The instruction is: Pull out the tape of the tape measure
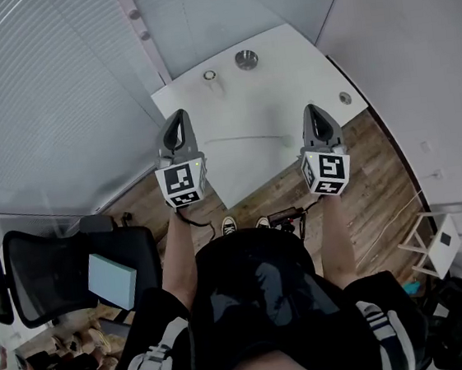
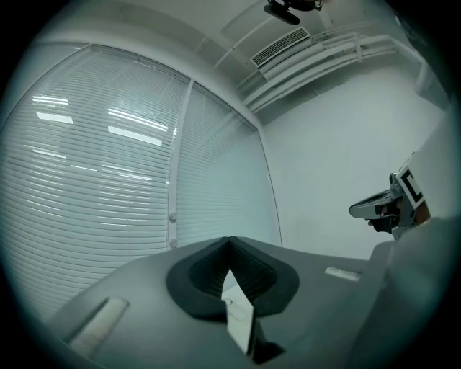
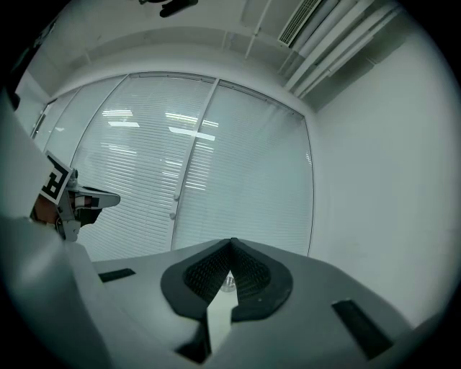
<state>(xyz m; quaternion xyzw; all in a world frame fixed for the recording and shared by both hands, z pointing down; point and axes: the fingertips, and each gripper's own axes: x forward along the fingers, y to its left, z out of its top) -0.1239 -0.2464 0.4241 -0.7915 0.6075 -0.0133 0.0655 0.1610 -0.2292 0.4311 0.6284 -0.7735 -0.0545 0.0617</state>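
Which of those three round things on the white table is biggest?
The farthest round thing; the one just left of it and the right-edge one are smaller.

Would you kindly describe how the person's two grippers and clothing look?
The left gripper and right gripper are grey, tapering wedges, each claw lined with dark ribbed pads. Each carries a white cube printed with black square markers. The person wears a black top with white-striped short sleeves.

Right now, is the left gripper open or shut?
Shut: the left gripper has its jaws meeting at the tip, with nothing between them.
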